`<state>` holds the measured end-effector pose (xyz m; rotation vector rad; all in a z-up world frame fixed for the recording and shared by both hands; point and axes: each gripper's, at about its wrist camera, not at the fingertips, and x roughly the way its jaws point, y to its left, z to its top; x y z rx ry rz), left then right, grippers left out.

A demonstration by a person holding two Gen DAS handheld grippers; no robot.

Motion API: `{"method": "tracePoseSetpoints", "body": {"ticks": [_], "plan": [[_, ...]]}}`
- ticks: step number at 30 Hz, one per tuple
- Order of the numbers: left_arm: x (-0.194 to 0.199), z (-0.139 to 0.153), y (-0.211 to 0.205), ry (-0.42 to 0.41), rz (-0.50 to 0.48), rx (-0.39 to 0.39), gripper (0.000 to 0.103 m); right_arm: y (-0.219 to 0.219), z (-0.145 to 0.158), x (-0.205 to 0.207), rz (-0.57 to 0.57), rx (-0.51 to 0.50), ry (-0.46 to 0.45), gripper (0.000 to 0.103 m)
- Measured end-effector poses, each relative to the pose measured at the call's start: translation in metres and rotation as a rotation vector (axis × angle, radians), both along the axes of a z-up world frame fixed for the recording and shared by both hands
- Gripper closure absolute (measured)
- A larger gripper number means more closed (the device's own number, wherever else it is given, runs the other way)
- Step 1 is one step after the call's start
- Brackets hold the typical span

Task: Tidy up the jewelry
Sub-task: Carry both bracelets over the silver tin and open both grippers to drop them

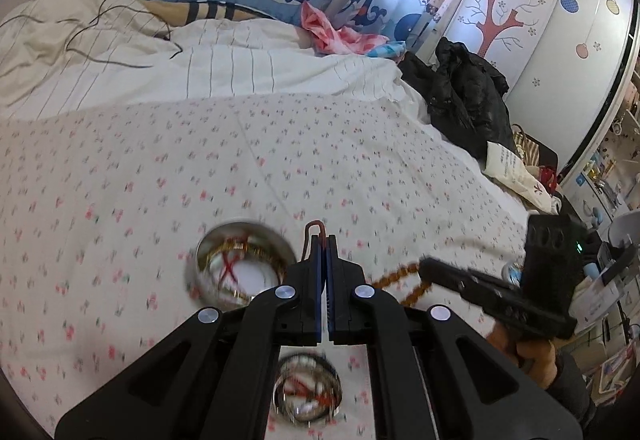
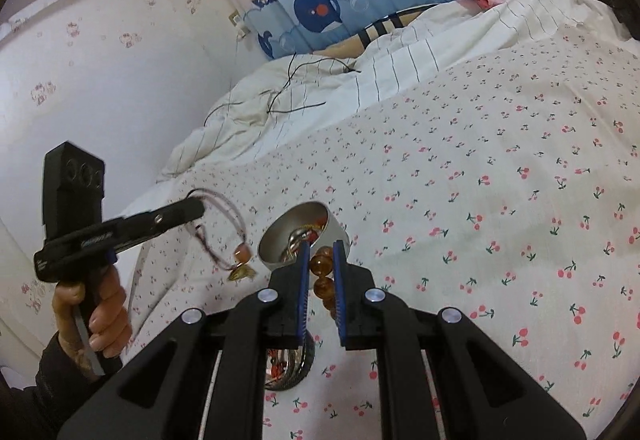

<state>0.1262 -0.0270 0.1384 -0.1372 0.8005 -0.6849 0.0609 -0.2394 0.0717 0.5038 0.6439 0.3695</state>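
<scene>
The left gripper (image 2: 198, 206) is closed on a cord necklace (image 2: 224, 240), the right gripper (image 2: 321, 258) clamps an amber bead bracelet (image 2: 320, 268), a metal tin (image 2: 304, 236) just beyond it.

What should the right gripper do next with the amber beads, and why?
Probably carry the amber beads over the open tin and lower them in. The right gripper is shut on the strand, which hangs clear of the bed, and the tin sits just ahead, already holding jewelry. The left gripper is busy with a cord necklace.
</scene>
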Motion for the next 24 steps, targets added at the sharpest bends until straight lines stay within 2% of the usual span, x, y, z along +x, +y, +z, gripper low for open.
{"method": "tracePoseSetpoints", "body": {"ticks": [5, 10, 13, 15, 16, 18, 19, 20, 21, 22, 24], "plan": [[0.028, -0.011, -0.015, 0.016, 0.017, 0.004, 0.101, -0.002, 0.001, -0.001, -0.006, 0.015, -0.003, 0.091], [0.051, -0.041, -0.02, 0.067, 0.047, 0.02, 0.101, -0.002, 0.002, -0.003, -0.005, 0.026, -0.011, 0.091], [0.06, -0.067, -0.023, 0.099, 0.092, 0.131, 0.101, 0.0, 0.002, -0.004, -0.001, 0.023, -0.013, 0.091], [0.06, -0.077, -0.022, 0.087, 0.141, 0.248, 0.1, 0.002, 0.001, -0.003, 0.001, 0.022, -0.011, 0.091], [0.059, -0.077, -0.022, 0.081, 0.145, 0.266, 0.1, 0.002, 0.002, -0.003, 0.001, 0.022, -0.011, 0.091], [0.053, -0.075, -0.015, 0.067, 0.155, 0.293, 0.091, 0.004, 0.003, -0.003, 0.002, 0.019, -0.017, 0.091], [0.048, -0.072, -0.011, 0.05, 0.163, 0.305, 0.079, 0.005, 0.004, -0.002, 0.003, 0.018, -0.021, 0.091], [0.043, -0.068, -0.005, 0.029, 0.173, 0.312, 0.062, 0.006, 0.006, -0.002, 0.007, 0.018, -0.027, 0.091], [0.038, -0.065, -0.001, 0.017, 0.181, 0.313, 0.056, 0.008, 0.008, -0.001, 0.011, 0.017, -0.033, 0.091], [0.031, -0.062, 0.008, 0.006, 0.193, 0.306, 0.051, 0.011, 0.011, 0.001, 0.016, 0.017, -0.041, 0.091], [0.024, -0.059, 0.021, 0.01, 0.197, 0.293, 0.05, 0.019, 0.018, 0.006, 0.037, 0.023, -0.057, 0.091]]}}
